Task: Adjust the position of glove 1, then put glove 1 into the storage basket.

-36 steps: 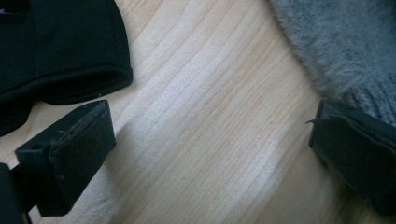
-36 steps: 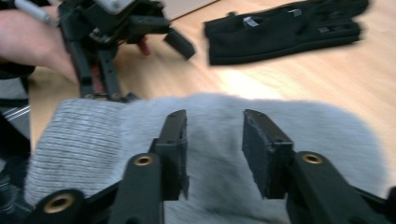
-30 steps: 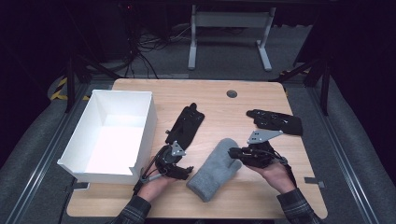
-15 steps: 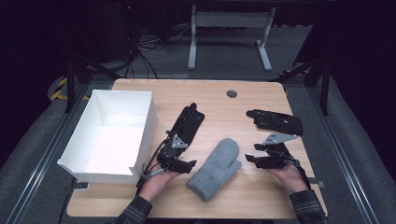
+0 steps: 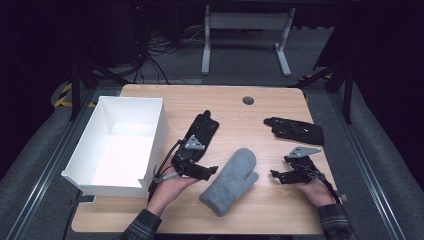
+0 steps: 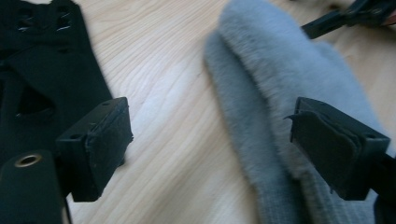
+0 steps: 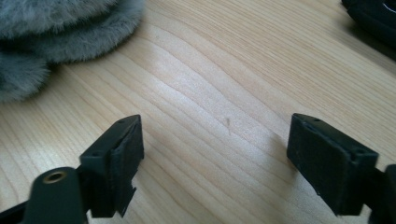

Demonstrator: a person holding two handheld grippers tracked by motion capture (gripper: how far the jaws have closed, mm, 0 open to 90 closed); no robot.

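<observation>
A grey fuzzy mitten [image 5: 231, 180] lies flat on the wooden table [image 5: 240, 120] near its front edge. My left gripper [image 5: 210, 171] hovers just left of it. Its jaws have just been opening and stand open in the left gripper view [image 6: 210, 144], with the mitten's [image 6: 280, 79] edge under the right pad but not pressed. My right gripper [image 5: 276, 175] is to the right of the mitten and apart from it. Its jaws have just been opening too, and stand open [image 7: 219, 161] over bare wood, with the mitten [image 7: 56, 28] off at the upper left.
A white open box [image 5: 120, 145] stands at the table's left side. One black glove [image 5: 202, 131] lies behind my left gripper, and another black glove [image 5: 295, 130] lies at the right rear. A round grommet [image 5: 248, 100] sits near the far edge.
My right gripper has let go of the mitten's tip, opened, and moved right and down away from it. The left gripper has risen a little and opened wider.
</observation>
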